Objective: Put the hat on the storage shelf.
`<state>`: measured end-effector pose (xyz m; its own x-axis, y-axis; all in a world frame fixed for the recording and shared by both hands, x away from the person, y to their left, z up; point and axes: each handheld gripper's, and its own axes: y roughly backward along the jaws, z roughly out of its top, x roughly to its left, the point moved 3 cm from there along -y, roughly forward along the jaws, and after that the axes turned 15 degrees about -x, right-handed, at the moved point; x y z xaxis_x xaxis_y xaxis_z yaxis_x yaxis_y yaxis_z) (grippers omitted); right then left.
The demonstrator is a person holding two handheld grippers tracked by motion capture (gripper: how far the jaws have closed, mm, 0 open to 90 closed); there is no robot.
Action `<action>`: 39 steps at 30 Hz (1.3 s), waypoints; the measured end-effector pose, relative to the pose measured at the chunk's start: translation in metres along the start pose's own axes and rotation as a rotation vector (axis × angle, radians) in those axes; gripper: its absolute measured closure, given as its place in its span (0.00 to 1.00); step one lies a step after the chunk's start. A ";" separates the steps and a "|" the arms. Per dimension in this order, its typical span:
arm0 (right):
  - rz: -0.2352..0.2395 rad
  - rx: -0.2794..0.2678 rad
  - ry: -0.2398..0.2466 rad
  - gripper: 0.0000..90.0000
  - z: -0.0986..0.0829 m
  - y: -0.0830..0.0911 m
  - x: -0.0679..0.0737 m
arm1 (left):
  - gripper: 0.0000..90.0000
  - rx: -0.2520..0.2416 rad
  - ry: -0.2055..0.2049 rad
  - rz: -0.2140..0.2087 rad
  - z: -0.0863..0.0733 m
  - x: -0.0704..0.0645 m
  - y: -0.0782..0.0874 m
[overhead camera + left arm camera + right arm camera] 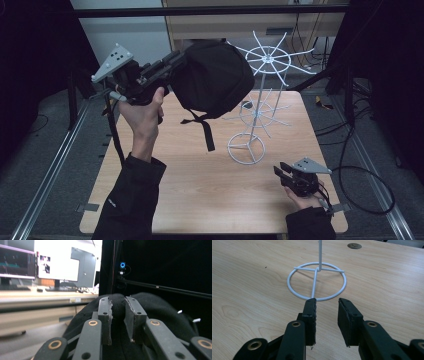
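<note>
Left gripper (172, 62): up in the air over the far left of the table, jaws pinched onto a fold of the black bag (in the left gripper view you can see the fabric squeezed between the two pads, narrow gap).

Black bag (215, 77): hanging off that gripper, well clear of the tabletop, with its right edge up against the top spokes of the white rack. A strap (206, 131) dangles down from the underside toward the table.

White wire rack (260, 100): standing upright right of the table's centre, ring base flat on the wood, two tiers of spokes up the pole.

Right gripper (281, 171): low at the near right corner, held in the person's right hand, jaws partway apart with nothing between them. In the right gripper view it points straight at the rack's ring base (317, 281), just short of it.

Table (175, 200): light wood, a small dark round spot (354, 245) on the far side behind the rack.
</note>
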<state>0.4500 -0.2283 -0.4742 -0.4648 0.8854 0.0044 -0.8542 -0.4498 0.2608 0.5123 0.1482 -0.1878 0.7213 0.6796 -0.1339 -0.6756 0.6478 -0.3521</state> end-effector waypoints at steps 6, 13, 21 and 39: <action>0.003 0.005 0.001 0.75 -0.001 -0.001 0.001 | 0.83 0.071 0.027 -0.003 -0.028 0.015 0.012; 0.002 0.010 0.006 0.75 -0.001 -0.002 0.001 | 0.97 0.124 0.015 0.006 -0.049 0.021 0.018; 0.005 0.011 0.009 0.75 -0.002 -0.002 0.001 | 0.92 0.186 -0.019 -0.005 -0.068 0.015 0.015; -0.027 0.008 0.016 0.66 -0.006 -0.003 -0.002 | 0.51 0.439 -0.072 0.159 -0.155 0.056 0.141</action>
<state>0.4525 -0.2295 -0.4808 -0.4457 0.8950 -0.0182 -0.8645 -0.4250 0.2683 0.4809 0.2240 -0.3890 0.6016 0.7943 -0.0844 -0.7887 0.6074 0.0945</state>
